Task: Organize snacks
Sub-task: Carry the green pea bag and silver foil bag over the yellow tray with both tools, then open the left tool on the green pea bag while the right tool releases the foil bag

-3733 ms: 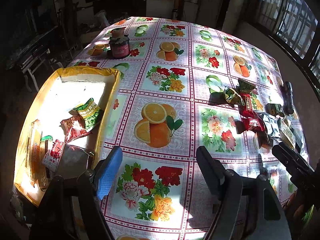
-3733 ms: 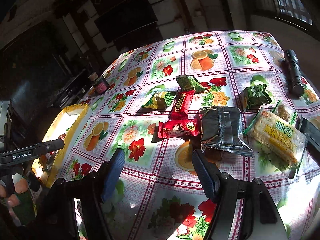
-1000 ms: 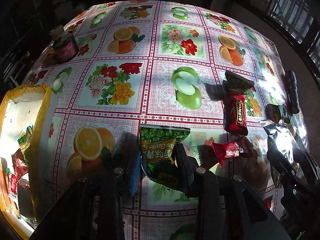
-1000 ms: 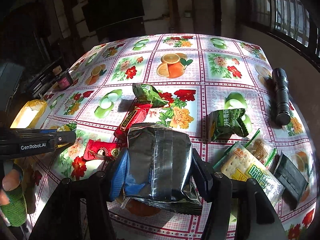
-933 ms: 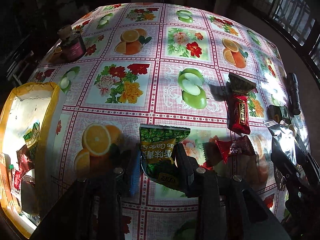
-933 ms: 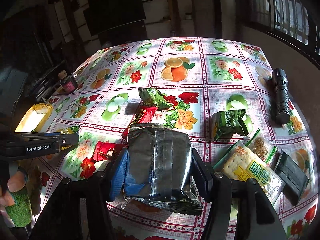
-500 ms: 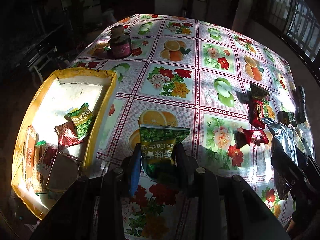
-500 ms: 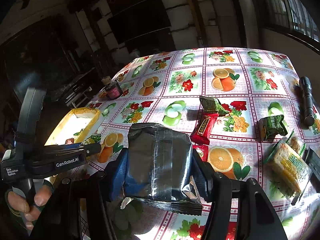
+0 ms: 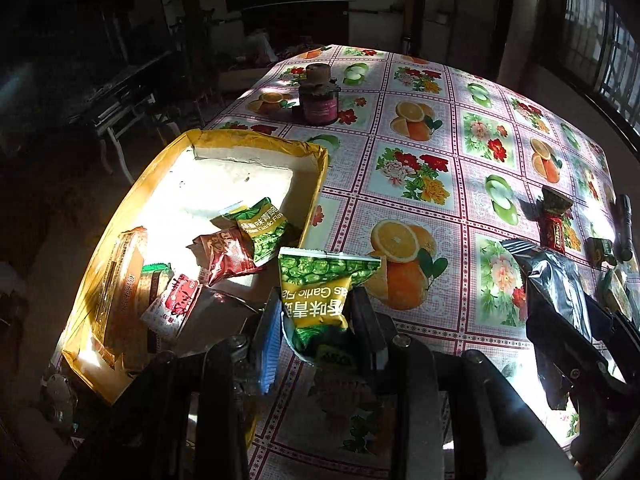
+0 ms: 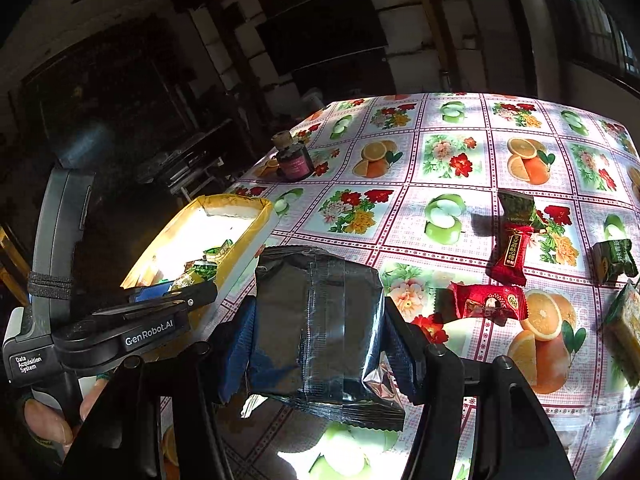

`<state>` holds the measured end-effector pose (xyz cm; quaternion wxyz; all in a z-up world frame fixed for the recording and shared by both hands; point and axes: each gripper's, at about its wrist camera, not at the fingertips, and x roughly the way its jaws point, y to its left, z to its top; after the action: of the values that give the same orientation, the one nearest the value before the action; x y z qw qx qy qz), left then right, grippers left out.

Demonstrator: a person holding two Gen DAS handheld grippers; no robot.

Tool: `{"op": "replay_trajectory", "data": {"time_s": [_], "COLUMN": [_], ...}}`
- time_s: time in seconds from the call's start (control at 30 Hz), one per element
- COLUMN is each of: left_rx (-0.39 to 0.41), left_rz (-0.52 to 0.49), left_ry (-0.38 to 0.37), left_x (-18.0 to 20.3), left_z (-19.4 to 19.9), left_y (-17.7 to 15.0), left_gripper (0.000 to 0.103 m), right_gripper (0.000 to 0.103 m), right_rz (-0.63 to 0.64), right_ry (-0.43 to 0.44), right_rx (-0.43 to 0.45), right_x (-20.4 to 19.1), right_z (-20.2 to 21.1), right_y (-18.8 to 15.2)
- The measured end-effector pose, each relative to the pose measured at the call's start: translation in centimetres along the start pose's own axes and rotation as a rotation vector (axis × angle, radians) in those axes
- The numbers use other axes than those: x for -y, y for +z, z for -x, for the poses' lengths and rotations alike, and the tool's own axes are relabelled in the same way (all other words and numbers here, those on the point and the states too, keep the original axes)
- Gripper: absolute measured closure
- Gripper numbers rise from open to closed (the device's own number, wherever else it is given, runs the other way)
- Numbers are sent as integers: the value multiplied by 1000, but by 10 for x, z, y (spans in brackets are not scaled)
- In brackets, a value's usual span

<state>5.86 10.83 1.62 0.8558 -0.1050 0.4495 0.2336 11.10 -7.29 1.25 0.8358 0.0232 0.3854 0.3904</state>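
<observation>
My left gripper is shut on a green and yellow garlic-pea packet, held above the table beside the yellow box. The box holds several snack packets, among them a green one and a dark red one. My right gripper is shut on a large silver foil packet, also off the table and near the box. In the left wrist view that foil packet shows at the right edge. Red candy packets and green packets lie on the flowered tablecloth.
A dark jar stands at the far side of the table beyond the box. A black flashlight lies at the right edge. A cracker packet rests at the right. A person's hand holds the left gripper's handle.
Both grippers have carried their packets up and leftward from the snack pile toward the yellow box, which now fills much more of both views. Neither grip has changed.
</observation>
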Motion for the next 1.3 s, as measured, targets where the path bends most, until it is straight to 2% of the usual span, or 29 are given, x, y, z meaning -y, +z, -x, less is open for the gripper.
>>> {"op": "replay_trajectory", "data": {"time_s": [0.43,0.93,1.3], "left_rx": [22,12,7], "left_rz": [71,126,190], "left_ry": [73,102,140], "left_x": [-48,-85,-121], "left_z": [5,0,-5], "left_y": [-1,-5,-1], "left_gripper": [71,71,71], "right_gripper": [38,38,38], "right_rz": [64,108,129], "right_ry": [95,132,167], "right_rx": [-18,-44,-85], "right_x": [-53,-79,-105], "right_z": [-29,-53,-101], "right_y": [11,19,35]}}
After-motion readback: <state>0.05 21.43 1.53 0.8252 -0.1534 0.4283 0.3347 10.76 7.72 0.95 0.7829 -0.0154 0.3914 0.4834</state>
